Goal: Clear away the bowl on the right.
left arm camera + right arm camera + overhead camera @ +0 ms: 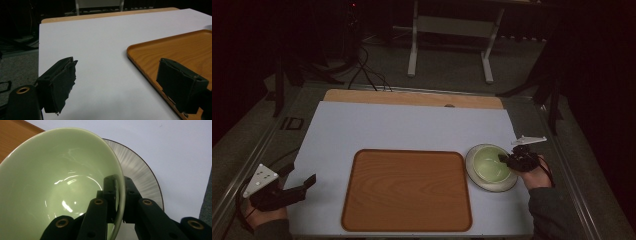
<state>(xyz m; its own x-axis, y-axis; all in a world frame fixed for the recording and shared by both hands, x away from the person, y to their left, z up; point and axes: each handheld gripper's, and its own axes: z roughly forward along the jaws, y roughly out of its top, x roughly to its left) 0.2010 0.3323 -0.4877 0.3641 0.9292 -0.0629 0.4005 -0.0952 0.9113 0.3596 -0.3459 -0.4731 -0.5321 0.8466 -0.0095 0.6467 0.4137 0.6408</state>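
1. Dim surroundings are noted: dark floor, cables and a white frame stand [451,30] lie beyond the worktop [412,125], which is covered by a white sheet with a wooden edge at the far side.
2. A wooden tray [407,190] is placed at the near middle of the worktop; its corner is also seen in the left gripper view [160,55].
3. A green bowl [492,165] is seated on a grey plate [477,175] with a dark rim, just beside the tray's right edge. In the right gripper view the bowl [57,182] is seen tilted, the plate [142,175] behind it.
4. The right gripper [507,159] is held at the bowl's right rim; its jaws are pinched on that rim, 1 inside and 1 outside [119,195].
5. The left gripper [307,184] is held at the worktop's near left corner, well apart from the bowl. Its jaws are spread wide with nothing between them [117,85], above bare sheet beside the tray.
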